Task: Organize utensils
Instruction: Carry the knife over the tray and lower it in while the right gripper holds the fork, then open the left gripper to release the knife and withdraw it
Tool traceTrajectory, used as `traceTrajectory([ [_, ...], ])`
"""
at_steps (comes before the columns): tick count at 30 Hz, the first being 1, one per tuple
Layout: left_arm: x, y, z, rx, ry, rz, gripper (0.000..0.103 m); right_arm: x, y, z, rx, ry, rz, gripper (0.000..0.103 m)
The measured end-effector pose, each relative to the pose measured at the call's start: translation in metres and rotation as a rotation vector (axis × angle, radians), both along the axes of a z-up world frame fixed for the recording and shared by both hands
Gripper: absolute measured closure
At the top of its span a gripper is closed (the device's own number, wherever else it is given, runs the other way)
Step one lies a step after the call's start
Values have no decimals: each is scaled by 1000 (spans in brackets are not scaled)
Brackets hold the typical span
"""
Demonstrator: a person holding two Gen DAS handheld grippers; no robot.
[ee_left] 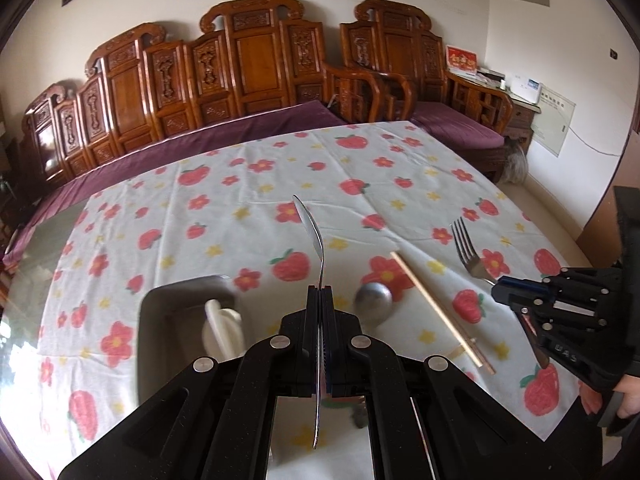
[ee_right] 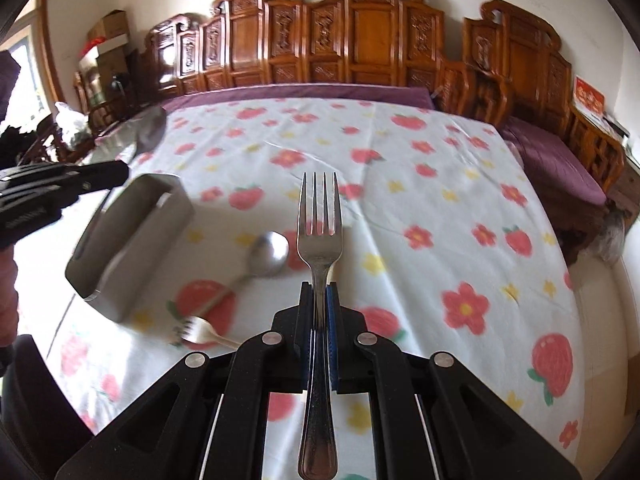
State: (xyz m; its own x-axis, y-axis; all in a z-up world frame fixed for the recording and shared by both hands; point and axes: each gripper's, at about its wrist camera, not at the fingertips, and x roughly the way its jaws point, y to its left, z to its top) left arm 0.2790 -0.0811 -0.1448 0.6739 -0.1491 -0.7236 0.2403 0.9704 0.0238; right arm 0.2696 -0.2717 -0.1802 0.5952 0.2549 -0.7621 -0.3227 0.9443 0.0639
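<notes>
Both claws clamped: spoon [ee_left: 312, 236], fork [ee_right: 319, 224].

Both the left gripper [ee_left: 320, 320] and the right gripper [ee_right: 319, 316] are raised, fingers [ee_left: 334, 312] pressed together.

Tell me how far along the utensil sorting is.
Done: a white spoon already sits in the metal holder. In hand: left gripper holds a spoon, right gripper a fork. Left: another spoon, a second fork and chopsticks on the tablecloth.
</notes>
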Motion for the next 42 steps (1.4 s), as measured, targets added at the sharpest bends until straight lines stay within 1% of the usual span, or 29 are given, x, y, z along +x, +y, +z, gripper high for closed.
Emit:
traceTrajectory([
  [5, 2, 26, -3, 6, 12, 31, 102, 0, 28, 9, 14, -6, 48, 95],
  [9, 5, 48, -11, 22, 27, 58, 102, 0, 45, 13, 20, -8, 70, 95],
  [14, 13, 76, -31, 24, 68, 97, 102, 2, 62, 15, 22, -5, 93, 95],
  [18, 19, 96, -52, 19, 117, 126, 102, 1, 73, 13, 23, -1, 109, 95],
  [21, 20, 106, -64, -2, 148, 142, 102, 0, 80, 11, 25, 9, 121, 95],
  [29, 25, 117, -81, -9, 177, 163, 102, 2, 97, 10, 22, 15, 149, 95],
  [30, 24, 118, -81, -14, 173, 163, 102, 1, 99, 11, 23, 15, 152, 95],
  [34, 22, 118, -76, -14, 144, 145, 96, 2, 109, 11, 20, 13, 169, 95],
  [36, 18, 119, -70, -7, 112, 136, 91, 3, 114, 11, 18, 11, 175, 95],
  [37, 14, 120, -66, -5, 90, 134, 85, 4, 118, 11, 17, 8, 177, 95],
  [38, 11, 122, -62, -3, 69, 134, 83, 5, 121, 12, 19, 7, 180, 95],
  [42, 0, 134, -50, -11, 15, 147, 83, 8, 135, 14, 33, 8, 199, 95],
])
